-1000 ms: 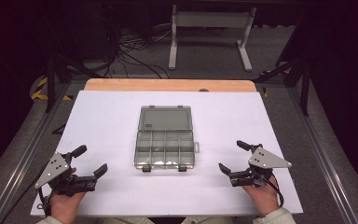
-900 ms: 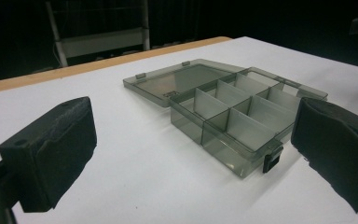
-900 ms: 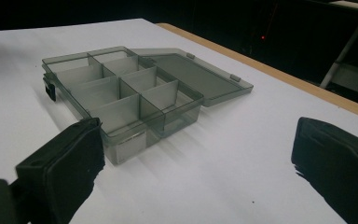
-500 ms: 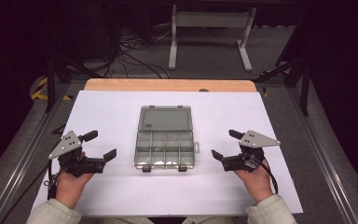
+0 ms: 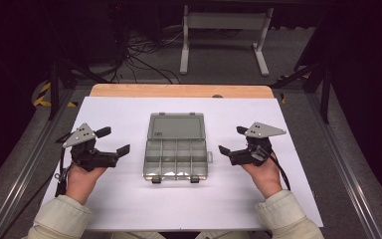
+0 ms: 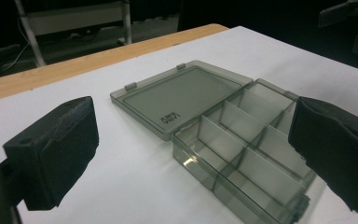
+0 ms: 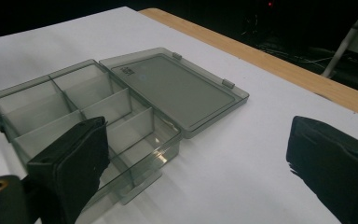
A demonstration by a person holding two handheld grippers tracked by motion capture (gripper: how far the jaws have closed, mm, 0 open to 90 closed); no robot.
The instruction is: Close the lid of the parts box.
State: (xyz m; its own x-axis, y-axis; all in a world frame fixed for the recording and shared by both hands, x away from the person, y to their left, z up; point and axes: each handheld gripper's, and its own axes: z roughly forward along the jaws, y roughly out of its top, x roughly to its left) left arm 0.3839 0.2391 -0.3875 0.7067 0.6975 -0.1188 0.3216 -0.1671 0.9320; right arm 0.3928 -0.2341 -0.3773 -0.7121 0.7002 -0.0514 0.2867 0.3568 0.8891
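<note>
**A:** Quick read on where you're at: the clear organizer box sits in the middle of the white table, lid flipped flat on the far side, compartments empty as far as I can tell. Your left gripper and right gripper flank it, both jaws spread wide, nothing held, neither touching the box.

**B:** So closing the lid is the move, I'd guess?

**A:** Looks likely. If so, don't pinch the thin plastic hard, it'll flex or skid on that smooth surface. Steady the tray with one gripper on its near wall, then hook the other under the lid's far edge and swing it over on the hinge. Watch the two dark latches on the near side; press down above them at the end, not in the middle of the lid.

**B:** Any branding on it?

**A:** There's a small embossed mark near the lid's corner in the left gripper view, too small and blurry to read.
</note>
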